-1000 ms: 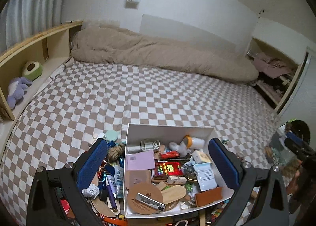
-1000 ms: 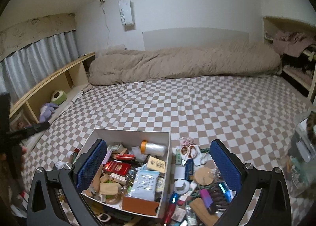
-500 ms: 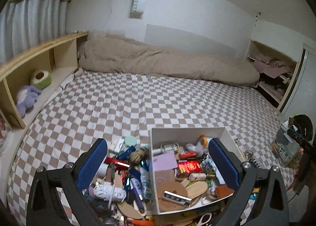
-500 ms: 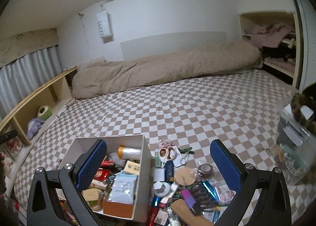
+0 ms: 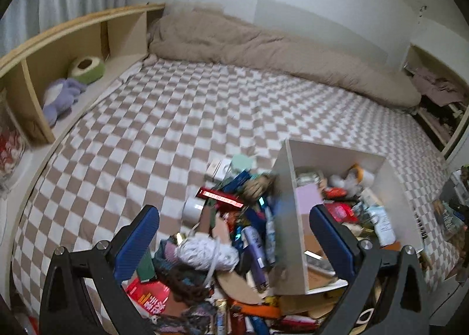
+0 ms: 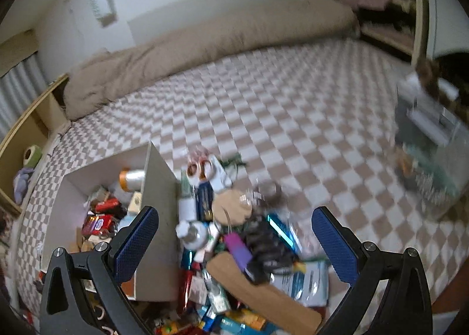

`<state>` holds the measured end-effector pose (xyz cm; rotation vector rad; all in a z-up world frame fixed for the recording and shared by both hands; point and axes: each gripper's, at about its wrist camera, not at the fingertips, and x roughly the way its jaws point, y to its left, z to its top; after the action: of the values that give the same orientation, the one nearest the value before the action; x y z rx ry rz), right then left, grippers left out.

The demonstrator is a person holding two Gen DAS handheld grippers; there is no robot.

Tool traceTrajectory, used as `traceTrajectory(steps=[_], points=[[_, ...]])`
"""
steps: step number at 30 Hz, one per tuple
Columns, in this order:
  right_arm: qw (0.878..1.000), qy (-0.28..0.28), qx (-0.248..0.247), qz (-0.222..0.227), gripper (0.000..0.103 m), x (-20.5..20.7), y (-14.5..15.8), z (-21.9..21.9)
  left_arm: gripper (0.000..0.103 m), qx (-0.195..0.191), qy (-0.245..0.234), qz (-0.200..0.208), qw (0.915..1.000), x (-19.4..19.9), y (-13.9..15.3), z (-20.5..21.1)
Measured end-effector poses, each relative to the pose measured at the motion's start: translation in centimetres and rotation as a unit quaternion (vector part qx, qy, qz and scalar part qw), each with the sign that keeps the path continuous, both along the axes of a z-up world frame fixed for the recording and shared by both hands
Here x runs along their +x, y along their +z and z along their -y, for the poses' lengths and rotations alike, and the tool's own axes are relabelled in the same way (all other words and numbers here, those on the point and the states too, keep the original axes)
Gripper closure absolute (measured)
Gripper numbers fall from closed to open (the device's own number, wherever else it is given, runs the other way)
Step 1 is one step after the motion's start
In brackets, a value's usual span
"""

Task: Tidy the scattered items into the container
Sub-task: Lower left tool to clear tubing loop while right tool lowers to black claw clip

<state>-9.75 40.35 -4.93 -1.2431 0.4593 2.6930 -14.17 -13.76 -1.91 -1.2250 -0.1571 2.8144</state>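
A white open box (image 5: 334, 153) (image 6: 158, 177) sits on the checkered bed, partly filled with small items. Left of it in the left wrist view lies a heap of scattered things: a ball of white yarn (image 5: 205, 251), a red packet (image 5: 221, 196), a white cup (image 5: 192, 210). My left gripper (image 5: 234, 247) hangs open above this heap, holding nothing. In the right wrist view another heap lies right of the box: scissors (image 6: 200, 169), a purple tube (image 6: 239, 248), a round cork disc (image 6: 231, 206). My right gripper (image 6: 234, 242) is open over it, empty.
A beige duvet (image 5: 263, 45) lies rolled along the far wall. A wooden shelf (image 5: 58, 51) with a purple plush toy (image 5: 60, 97) runs along the left. A clear plastic bin (image 6: 431, 136) stands at the right bed edge. Checkered sheet (image 5: 176, 118) stretches beyond the heaps.
Both grippers have swung outward from the box: the left one to the left heap, the right one to the right heap. The right view is now tilted and blurred.
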Motion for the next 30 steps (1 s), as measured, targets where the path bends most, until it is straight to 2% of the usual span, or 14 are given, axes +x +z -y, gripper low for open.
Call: traceTrajectory(steps=[6, 8, 12, 14, 19, 26, 27, 29, 30], points=[[0.999, -0.003, -0.012, 0.044, 0.0, 0.3, -2.3, -0.7, 0.003, -0.011, 0.019, 0.055, 0.9983, -0.7, -4.2, 1.5], [0.998, -0.001, -0.016, 0.058, 0.0, 0.2, -3.0, -0.8, 0.017, -0.012, 0.02, 0.078, 0.9967, -0.9, -5.5, 1.9], [0.997, -0.001, -0.017, 0.076, 0.0, 0.2, -3.8, -1.0, 0.022, -0.007, 0.02, 0.116, 0.993, -1.1, -7.4, 2.3], [0.996, -0.005, -0.02, 0.085, 0.0, 0.2, -4.1, -1.3, 0.03, 0.0, 0.018, 0.128, 0.9916, -1.1, -7.9, 2.4], [0.993, -0.018, -0.042, 0.105, 0.0, 0.1, -5.2, -2.0, 0.042, 0.009, 0.005, 0.154, 0.988, -1.1, -8.8, 1.9], [0.991, -0.038, -0.044, 0.123, 0.0, 0.2, -6.2, -3.2, 0.056, -0.007, -0.015, 0.186, 0.9824, -1.1, -10.1, 0.5], [0.99, -0.039, -0.045, 0.125, 0.001, 0.1, -6.4, -3.3, 0.057, -0.009, -0.015, 0.191, 0.9815, -1.2, -10.4, 0.4], [0.989, -0.038, -0.048, 0.135, 0.011, 0.1, -6.8, -3.6, 0.07, -0.009, -0.016, 0.201, 0.9793, -1.4, -11.1, 0.4], [0.988, -0.039, -0.049, 0.138, 0.015, 0.0, -7.0, -3.7, 0.07, -0.009, -0.014, 0.204, 0.9788, -1.5, -11.3, 0.5]])
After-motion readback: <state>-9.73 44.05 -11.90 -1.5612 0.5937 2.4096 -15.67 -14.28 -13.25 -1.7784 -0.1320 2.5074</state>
